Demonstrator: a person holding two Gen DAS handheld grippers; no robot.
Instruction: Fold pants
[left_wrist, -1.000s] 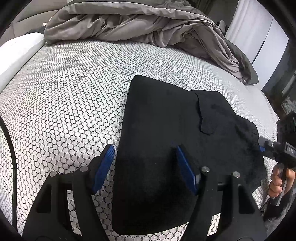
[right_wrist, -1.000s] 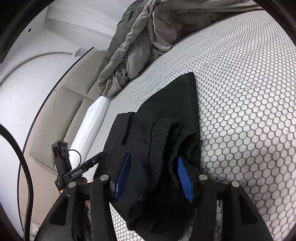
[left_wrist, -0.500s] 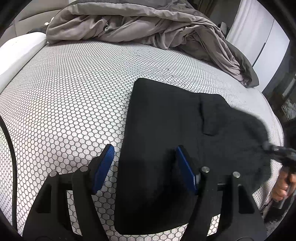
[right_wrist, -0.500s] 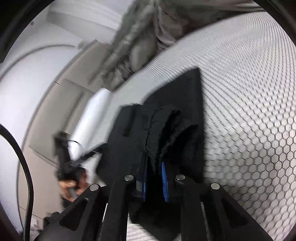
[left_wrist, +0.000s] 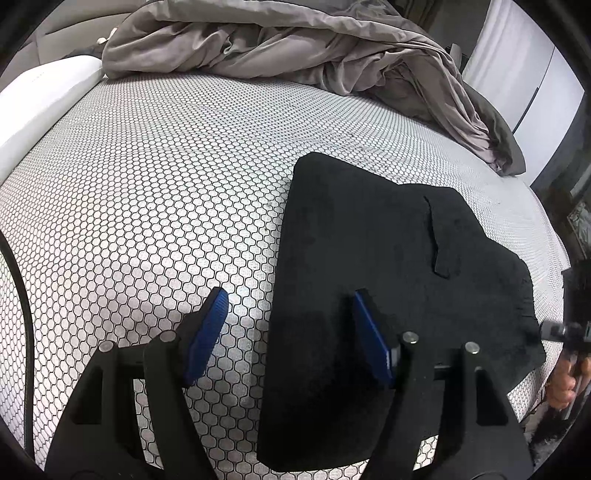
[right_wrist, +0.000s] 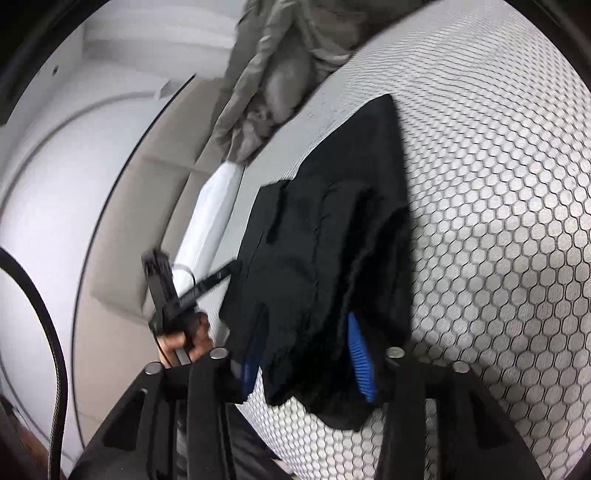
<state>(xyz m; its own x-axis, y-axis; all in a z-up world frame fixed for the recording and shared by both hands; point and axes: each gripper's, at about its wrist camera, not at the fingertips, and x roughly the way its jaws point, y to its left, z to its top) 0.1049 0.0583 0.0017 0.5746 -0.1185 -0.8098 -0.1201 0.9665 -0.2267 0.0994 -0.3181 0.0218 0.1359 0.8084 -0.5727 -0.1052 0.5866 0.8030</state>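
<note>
Lying folded, one pants, two tools, right tool opening

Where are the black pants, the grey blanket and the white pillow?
black pants (left_wrist: 369, 236): left wrist view, flat middle.
grey blanket (left_wrist: 295, 48): left wrist view, crumpled middle.
white pillow (left_wrist: 40, 99): left wrist view, top face.

Pants: solid black. Mattress cover: white with a black honeycomb pattern. Duvet: plain grey-taupe. Pillow: white. Left gripper and right gripper: black bodies, blue pads.
</note>
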